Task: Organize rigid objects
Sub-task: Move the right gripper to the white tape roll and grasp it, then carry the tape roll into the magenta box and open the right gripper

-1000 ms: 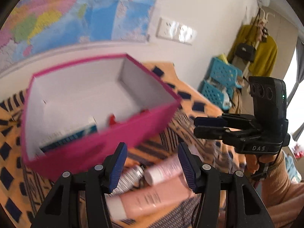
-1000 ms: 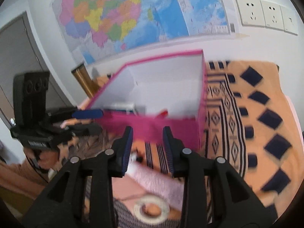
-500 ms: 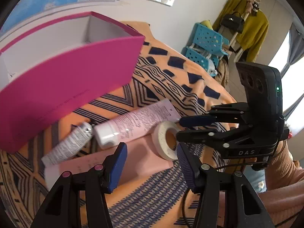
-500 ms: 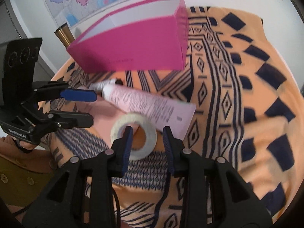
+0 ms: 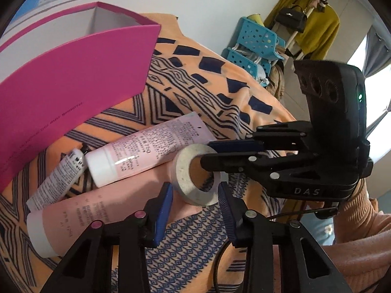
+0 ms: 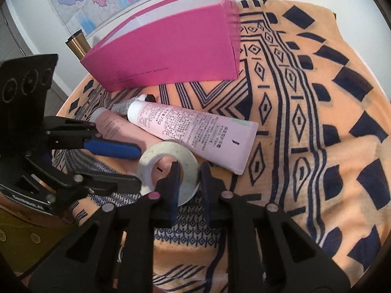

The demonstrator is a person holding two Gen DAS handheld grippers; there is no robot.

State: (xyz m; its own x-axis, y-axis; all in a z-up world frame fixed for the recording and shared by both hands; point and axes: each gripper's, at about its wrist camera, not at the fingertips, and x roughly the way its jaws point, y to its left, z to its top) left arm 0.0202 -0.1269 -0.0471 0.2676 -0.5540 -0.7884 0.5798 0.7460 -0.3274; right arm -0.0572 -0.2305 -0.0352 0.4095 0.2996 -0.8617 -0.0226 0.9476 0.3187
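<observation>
Your right gripper (image 6: 187,179) straddles the flat white tape ring's (image 6: 168,168) wall, fingers narrowly parted, on the woven orange blanket (image 6: 305,122). Your left gripper (image 5: 195,202) gapes beside it.

"DAS" in pale letters on your black right gripper (image 5: 211,153), "75g" just legible on the pale pink plastic tube (image 6: 193,129), remaining small print unreadable

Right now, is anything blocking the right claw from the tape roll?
No. The right claw already straddles the tape roll's near wall: one finger in the hole, one outside. Its jaws are not yet closed.
</observation>
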